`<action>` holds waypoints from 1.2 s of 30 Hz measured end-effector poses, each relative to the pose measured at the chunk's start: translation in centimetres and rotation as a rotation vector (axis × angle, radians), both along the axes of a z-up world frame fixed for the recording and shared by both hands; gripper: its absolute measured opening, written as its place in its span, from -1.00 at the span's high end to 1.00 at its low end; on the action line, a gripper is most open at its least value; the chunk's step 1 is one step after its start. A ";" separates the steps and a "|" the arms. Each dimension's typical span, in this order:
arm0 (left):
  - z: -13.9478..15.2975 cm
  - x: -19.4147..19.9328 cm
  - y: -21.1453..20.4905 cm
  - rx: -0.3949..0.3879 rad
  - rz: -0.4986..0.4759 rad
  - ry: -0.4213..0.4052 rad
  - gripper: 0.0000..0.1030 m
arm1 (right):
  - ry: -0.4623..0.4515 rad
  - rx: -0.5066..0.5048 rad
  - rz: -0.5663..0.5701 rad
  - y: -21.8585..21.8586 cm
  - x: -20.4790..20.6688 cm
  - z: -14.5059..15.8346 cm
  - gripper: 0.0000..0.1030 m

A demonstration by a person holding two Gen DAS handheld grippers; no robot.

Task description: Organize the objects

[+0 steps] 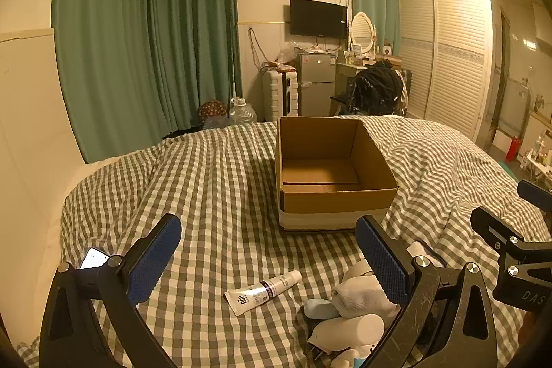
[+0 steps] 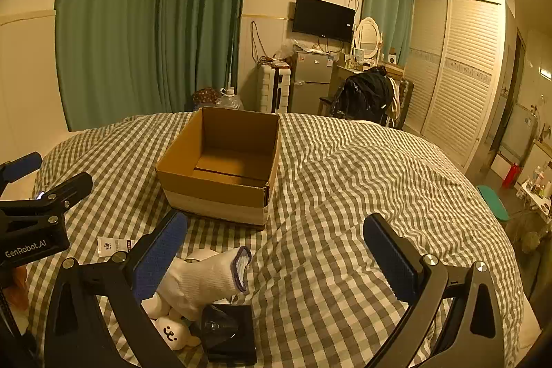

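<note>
Both hand-held grippers, left and right, hover with jaws spread wide and empty above a checked bedspread; white sock and white tube lie loose, seemingly awaiting the empty brown cardboard box beyond.

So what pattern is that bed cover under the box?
A grey-green and white check on the bed cover; the right wrist view shows it best.

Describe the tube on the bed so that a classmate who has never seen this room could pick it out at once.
Start at the open cardboard box on the checked bedcover. Nearer the camera, in front of the box, a small pile holds a white sock and other pale things. The tube lies flat, left of that pile, alone: the only long, thin item with printed lettering.
</note>
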State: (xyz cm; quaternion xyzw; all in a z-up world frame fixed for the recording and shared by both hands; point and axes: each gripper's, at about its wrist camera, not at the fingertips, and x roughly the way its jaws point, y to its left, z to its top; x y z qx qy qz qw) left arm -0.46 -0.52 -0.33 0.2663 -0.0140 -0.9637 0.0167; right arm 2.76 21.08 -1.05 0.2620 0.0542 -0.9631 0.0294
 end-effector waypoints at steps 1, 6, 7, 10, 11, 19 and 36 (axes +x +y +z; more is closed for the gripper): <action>0.0 0.0 -0.1 0.003 0.000 -0.002 -1.00 | -0.003 -0.003 0.001 0.0 0.0 0.0 -0.99; -0.1 -0.1 -0.1 0.002 -0.001 0.000 -1.00 | -0.007 0.000 0.007 -0.2 -0.2 -0.2 -0.99; 0.1 -0.1 -0.2 0.004 -0.001 -0.001 -1.00 | -0.006 0.002 0.008 -0.3 -0.1 -0.2 -0.99; 0.0 -0.2 -0.2 0.003 0.000 -0.001 -1.00 | -0.009 0.003 0.014 -0.3 -0.1 -0.1 -0.99; 0.1 -0.2 -0.2 0.003 0.001 0.000 -1.00 | -0.010 0.004 0.014 -0.3 -0.2 -0.2 -0.99; 0.2 0.1 -0.2 0.002 0.005 0.008 -1.00 | -0.010 0.012 0.012 -0.5 -0.3 -0.2 -0.99; 0.5 0.3 -0.3 0.002 0.005 0.005 -1.00 | -0.017 0.019 0.031 -1.1 -0.4 -0.3 -0.99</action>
